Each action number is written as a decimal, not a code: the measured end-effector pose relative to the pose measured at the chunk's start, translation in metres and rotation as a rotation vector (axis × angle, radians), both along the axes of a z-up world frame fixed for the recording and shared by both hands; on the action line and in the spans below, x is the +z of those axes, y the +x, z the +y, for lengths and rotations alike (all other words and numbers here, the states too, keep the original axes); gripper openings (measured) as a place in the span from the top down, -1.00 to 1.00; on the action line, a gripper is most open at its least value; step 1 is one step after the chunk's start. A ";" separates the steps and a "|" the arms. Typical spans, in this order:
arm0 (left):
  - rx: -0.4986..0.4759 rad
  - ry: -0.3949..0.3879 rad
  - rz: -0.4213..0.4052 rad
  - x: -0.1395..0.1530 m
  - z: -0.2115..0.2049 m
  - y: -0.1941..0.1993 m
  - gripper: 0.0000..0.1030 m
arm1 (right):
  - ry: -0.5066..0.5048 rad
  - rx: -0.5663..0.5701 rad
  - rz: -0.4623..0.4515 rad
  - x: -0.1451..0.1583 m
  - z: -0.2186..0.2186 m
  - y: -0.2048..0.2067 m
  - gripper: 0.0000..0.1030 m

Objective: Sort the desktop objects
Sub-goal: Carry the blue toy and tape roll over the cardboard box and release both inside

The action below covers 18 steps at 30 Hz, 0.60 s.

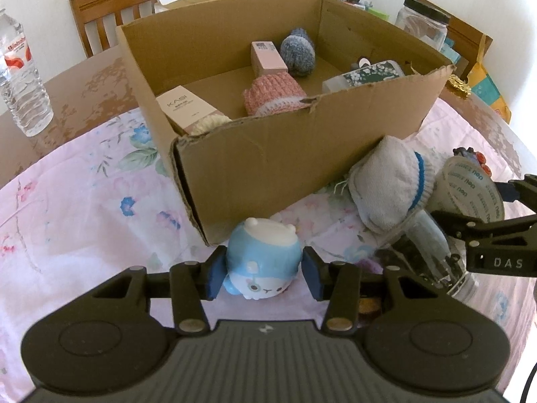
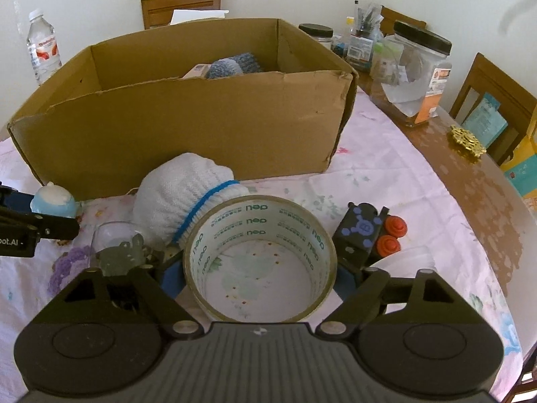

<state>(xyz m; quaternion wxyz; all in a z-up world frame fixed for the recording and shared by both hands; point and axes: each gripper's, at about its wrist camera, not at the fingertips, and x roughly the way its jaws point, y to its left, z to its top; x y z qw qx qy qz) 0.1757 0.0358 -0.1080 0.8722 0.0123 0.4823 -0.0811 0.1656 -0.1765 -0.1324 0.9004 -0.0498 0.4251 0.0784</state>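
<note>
Left wrist view: the left gripper (image 1: 265, 277) squeezes a small blue and white toy (image 1: 261, 262) just in front of the cardboard box (image 1: 268, 164).
Right wrist view: the right gripper (image 2: 260, 277) has its blue pads around a roll of tape (image 2: 260, 262); whether they press it yet is hard to tell.
Done: 6 things lie in the box, such as a pink knit hat (image 1: 273, 95) and a blue knit ball (image 1: 297, 50).
Left: the toy, the tape, a white knit hat (image 2: 183, 198), a black cube toy (image 2: 360, 231) and a glass jar (image 1: 433, 252) wait on the table.
Hidden: the box front hides part of its floor, so more may lie inside.
</note>
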 end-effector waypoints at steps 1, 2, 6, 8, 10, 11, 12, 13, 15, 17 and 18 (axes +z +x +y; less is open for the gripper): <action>-0.001 -0.004 0.002 0.000 0.000 0.000 0.11 | -0.003 0.003 -0.001 0.000 0.000 -0.001 -0.70; -0.001 -0.009 0.003 0.001 0.001 0.000 0.12 | -0.004 0.006 -0.002 0.002 0.000 -0.001 -0.70; -0.015 -0.025 0.006 0.005 0.002 -0.003 0.13 | -0.004 0.010 -0.014 0.010 0.000 -0.004 -0.70; -0.030 -0.024 0.004 0.009 0.001 -0.006 0.13 | -0.008 0.010 -0.023 0.015 0.000 -0.005 -0.70; -0.040 -0.030 0.001 0.014 0.001 -0.008 0.13 | -0.009 0.017 -0.026 0.019 0.000 -0.006 -0.70; -0.046 -0.034 0.001 0.017 0.001 -0.009 0.13 | -0.009 0.020 -0.029 0.022 0.000 -0.007 -0.70; -0.054 -0.036 0.001 0.020 0.001 -0.011 0.13 | -0.009 0.024 -0.031 0.024 0.000 -0.007 -0.70; -0.061 -0.038 -0.001 0.023 0.001 -0.012 0.13 | -0.013 0.030 -0.033 0.026 0.001 -0.008 -0.70; -0.080 -0.042 -0.009 0.030 0.001 -0.015 0.13 | -0.023 0.037 -0.046 0.033 0.002 -0.011 -0.70; -0.096 -0.043 -0.014 0.035 0.001 -0.018 0.13 | -0.027 0.042 -0.057 0.039 0.004 -0.012 -0.70; -0.102 -0.047 -0.015 0.038 0.001 -0.019 0.13 | -0.026 0.043 -0.061 0.042 0.004 -0.014 -0.70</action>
